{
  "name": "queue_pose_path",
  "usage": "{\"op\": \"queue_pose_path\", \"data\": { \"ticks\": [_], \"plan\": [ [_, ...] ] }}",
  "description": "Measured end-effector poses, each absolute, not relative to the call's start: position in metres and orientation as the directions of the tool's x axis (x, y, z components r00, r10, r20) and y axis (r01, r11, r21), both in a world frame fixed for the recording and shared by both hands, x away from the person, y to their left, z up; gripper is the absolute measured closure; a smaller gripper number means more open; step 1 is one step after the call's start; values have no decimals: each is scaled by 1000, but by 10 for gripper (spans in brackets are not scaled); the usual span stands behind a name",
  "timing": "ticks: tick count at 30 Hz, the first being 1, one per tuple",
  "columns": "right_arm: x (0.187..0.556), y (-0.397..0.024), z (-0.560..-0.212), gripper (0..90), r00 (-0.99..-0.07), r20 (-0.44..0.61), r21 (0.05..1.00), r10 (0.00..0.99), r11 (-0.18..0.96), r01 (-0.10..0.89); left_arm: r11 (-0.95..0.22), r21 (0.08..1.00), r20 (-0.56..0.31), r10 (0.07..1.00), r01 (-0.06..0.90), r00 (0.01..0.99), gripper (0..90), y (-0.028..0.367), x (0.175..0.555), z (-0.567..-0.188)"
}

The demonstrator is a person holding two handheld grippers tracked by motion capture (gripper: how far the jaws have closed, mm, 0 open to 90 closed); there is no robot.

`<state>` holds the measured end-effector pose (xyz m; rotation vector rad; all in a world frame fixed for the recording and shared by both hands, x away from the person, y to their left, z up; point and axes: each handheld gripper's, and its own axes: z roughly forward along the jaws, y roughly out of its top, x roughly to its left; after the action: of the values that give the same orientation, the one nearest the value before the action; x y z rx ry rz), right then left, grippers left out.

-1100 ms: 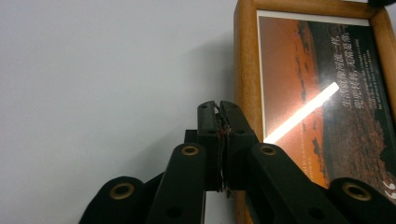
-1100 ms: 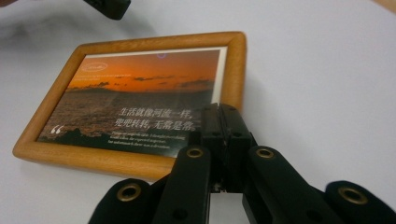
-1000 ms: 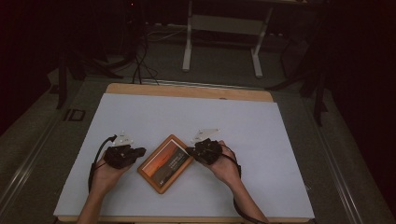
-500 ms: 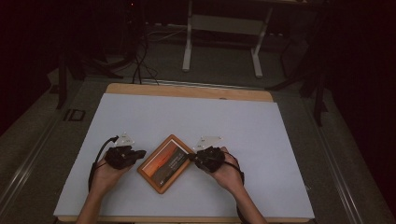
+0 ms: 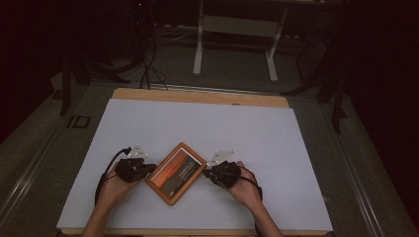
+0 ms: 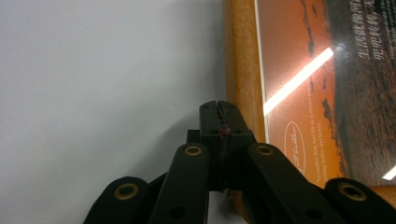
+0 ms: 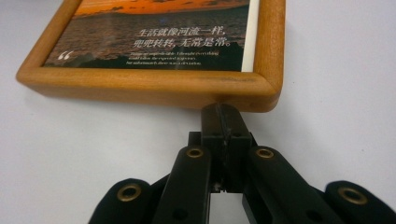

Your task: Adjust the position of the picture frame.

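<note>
A wooden picture frame (image 5: pixel 176 172) with an orange sunset print lies flat and skewed on the white table (image 5: pixel 197 128). My left gripper (image 5: pixel 149 168) is shut, its tips against the frame's left edge (image 6: pixel 240 84). My right gripper (image 5: pixel 206 173) is shut too, and its tips touch the frame's right corner. In the right gripper view the closed tips (image 7: pixel 223 114) press against the frame's wooden side (image 7: pixel 154 86). In the left gripper view the closed tips (image 6: pixel 219 109) rest beside the wood. Nothing is held between either pair of jaws.
The white sheet covers a wooden tabletop whose far edge (image 5: pixel 197 95) shows. Beyond the table stand a metal stand (image 5: pixel 234 44) and cables (image 5: pixel 146 59) on a dark floor. A cable (image 5: pixel 106 173) loops from the left gripper.
The right gripper has come down and in to the frame's right corner. The left gripper has stayed at the frame's left edge. The frame has barely moved.
</note>
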<state>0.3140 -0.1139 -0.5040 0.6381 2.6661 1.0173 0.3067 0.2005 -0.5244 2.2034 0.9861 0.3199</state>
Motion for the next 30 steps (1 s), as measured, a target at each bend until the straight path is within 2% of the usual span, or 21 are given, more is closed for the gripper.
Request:
{"op": "queue_pose_path", "data": {
  "ticks": [22,26,30],
  "plan": [
    [343,-129,-503,897,-820,-23,668,573,618,413,-500,685,-135,627,529,767,894,168,296,-527],
    [338,-134,-500,760,-811,6,672,584,599,436,-442,699,-172,659,562,732,810,175,298,-524],
    [331,-141,-500,555,-821,72,677,566,577,457,-364,728,-244,654,581,716,701,182,297,-518]
  ]
}}
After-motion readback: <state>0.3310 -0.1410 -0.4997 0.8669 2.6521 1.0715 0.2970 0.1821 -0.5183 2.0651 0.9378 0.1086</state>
